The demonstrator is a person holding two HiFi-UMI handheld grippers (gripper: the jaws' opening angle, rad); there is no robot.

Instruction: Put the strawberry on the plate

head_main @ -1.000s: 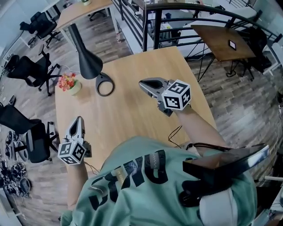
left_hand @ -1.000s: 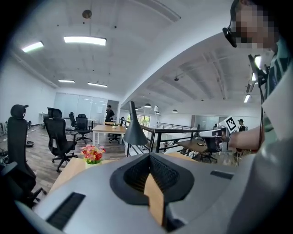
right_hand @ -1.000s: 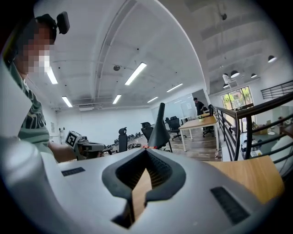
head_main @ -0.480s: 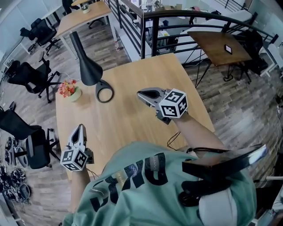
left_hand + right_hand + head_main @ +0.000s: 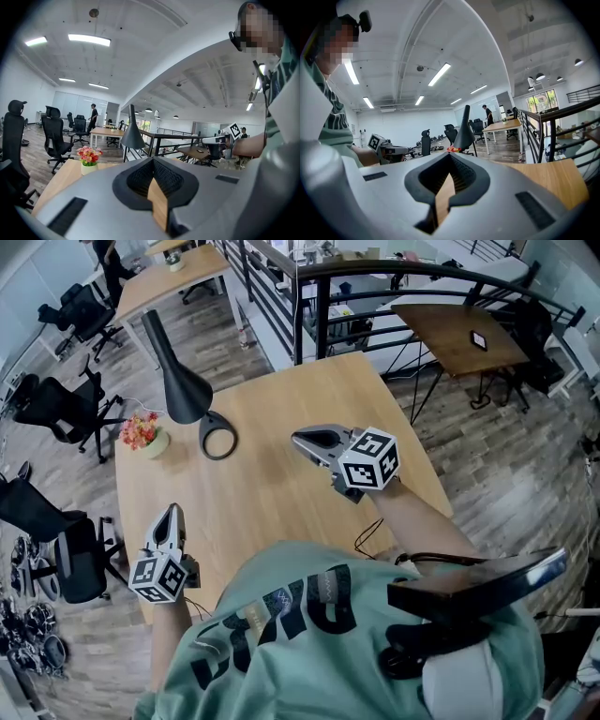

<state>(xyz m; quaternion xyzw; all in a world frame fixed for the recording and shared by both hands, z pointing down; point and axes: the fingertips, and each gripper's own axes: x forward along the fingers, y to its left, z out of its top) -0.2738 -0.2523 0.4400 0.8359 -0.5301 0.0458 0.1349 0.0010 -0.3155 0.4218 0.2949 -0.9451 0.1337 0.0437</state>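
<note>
No strawberry and no plate show in any view. Over the near left corner of the wooden table (image 5: 281, 399), my left gripper (image 5: 169, 513) points away from me with its jaws shut and nothing in them. My right gripper (image 5: 300, 439) hovers above the table's middle right and points left, jaws closed and empty. In the left gripper view the left gripper's (image 5: 153, 160) jaw tips meet with nothing between them. The right gripper view shows the right gripper's (image 5: 449, 156) tips meeting the same way.
A black desk lamp (image 5: 183, 388) with a ring base (image 5: 218, 438) stands at the table's far left, beside a small pot of flowers (image 5: 141, 435). Railings, another desk and office chairs (image 5: 56, 409) surround the table. A cable (image 5: 370, 526) hangs at the near edge.
In the head view both grippers have drifted slightly toward me, the left one more. Both have stayed shut and empty.
</note>
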